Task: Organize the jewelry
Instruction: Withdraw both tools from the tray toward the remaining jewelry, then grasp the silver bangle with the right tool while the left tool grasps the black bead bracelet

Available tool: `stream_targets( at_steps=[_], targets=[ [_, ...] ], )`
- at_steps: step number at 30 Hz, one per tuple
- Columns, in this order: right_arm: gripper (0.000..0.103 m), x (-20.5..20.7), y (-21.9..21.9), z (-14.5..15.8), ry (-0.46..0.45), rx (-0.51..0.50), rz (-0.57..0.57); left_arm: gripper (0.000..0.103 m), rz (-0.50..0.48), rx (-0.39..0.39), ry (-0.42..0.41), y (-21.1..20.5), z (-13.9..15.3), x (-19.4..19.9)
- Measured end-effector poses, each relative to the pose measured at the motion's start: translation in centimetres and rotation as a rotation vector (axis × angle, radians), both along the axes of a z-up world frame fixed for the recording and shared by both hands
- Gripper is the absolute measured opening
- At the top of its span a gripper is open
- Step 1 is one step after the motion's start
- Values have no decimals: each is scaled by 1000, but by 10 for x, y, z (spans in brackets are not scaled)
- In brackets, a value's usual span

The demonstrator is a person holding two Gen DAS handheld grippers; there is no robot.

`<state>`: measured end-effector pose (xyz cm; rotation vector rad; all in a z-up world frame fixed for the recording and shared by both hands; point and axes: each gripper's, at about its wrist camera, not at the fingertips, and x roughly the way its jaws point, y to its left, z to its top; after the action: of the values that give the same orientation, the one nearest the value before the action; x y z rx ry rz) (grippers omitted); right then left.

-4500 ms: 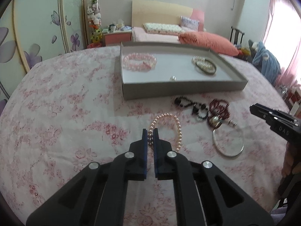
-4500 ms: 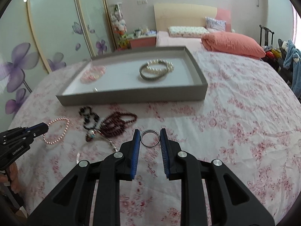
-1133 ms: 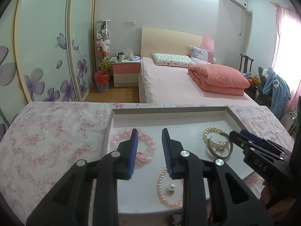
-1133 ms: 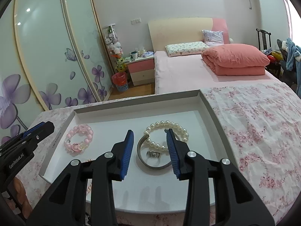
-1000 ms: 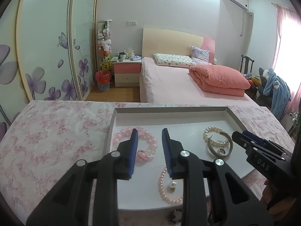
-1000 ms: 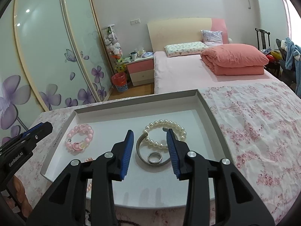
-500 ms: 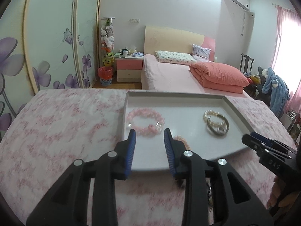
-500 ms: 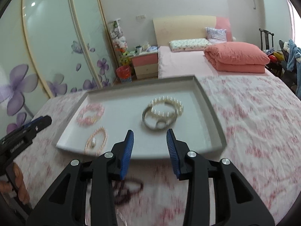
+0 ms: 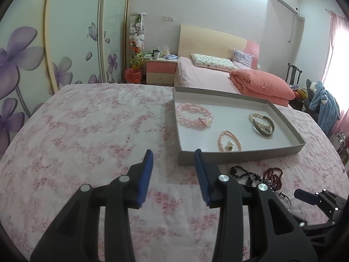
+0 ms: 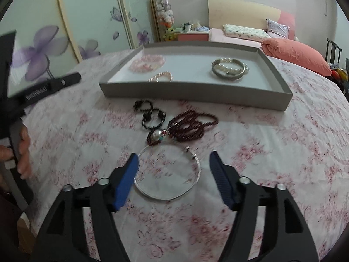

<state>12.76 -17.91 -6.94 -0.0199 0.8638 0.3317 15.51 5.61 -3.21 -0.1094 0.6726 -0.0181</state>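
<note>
right hand-held gripper (image 10: 173, 175) released, straddling the silver bangle (image 10: 167, 172) on the counter (image 10: 283, 152); left hand-held gripper (image 9: 173, 170) released, empty. risk: thin bangle may slip flat from the pads or snag the dark red beads (image 10: 189, 126) touching it.

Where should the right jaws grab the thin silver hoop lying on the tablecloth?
Probably the near rim of the silver hoop, coming down from above. It lies flat on the tablecloth, and the right gripper already stands open over it. One jaw inside the ring, one outside, pinching the wire. Avoid the far side: the clasp and the dark red beads crowd it.
</note>
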Motion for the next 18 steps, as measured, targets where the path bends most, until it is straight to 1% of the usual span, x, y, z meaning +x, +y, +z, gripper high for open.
stream_targets(
  at_steps=[2,5,8,10,14,18],
  targets=[
    [77,1,6,-3,13,-24,-1,41,6,-2,-2,4,1,-3],
    [81,4,15,-8,32,-76,-6,42,14,-7,1,6,0,-5],
    [80,5,20,-10,31,-91,-3,42,16,-8,5,7,-1,-5],
    [74,3,22,-10,26,-110,6,42,12,-7,7,4,-2,-6],
    [74,-4,18,-10,24,-111,26,43,-3,-7,15,-4,-4,-5],
    [74,-17,1,-9,28,-110,33,44,-35,-6,29,-15,-7,-3]
  ],
)
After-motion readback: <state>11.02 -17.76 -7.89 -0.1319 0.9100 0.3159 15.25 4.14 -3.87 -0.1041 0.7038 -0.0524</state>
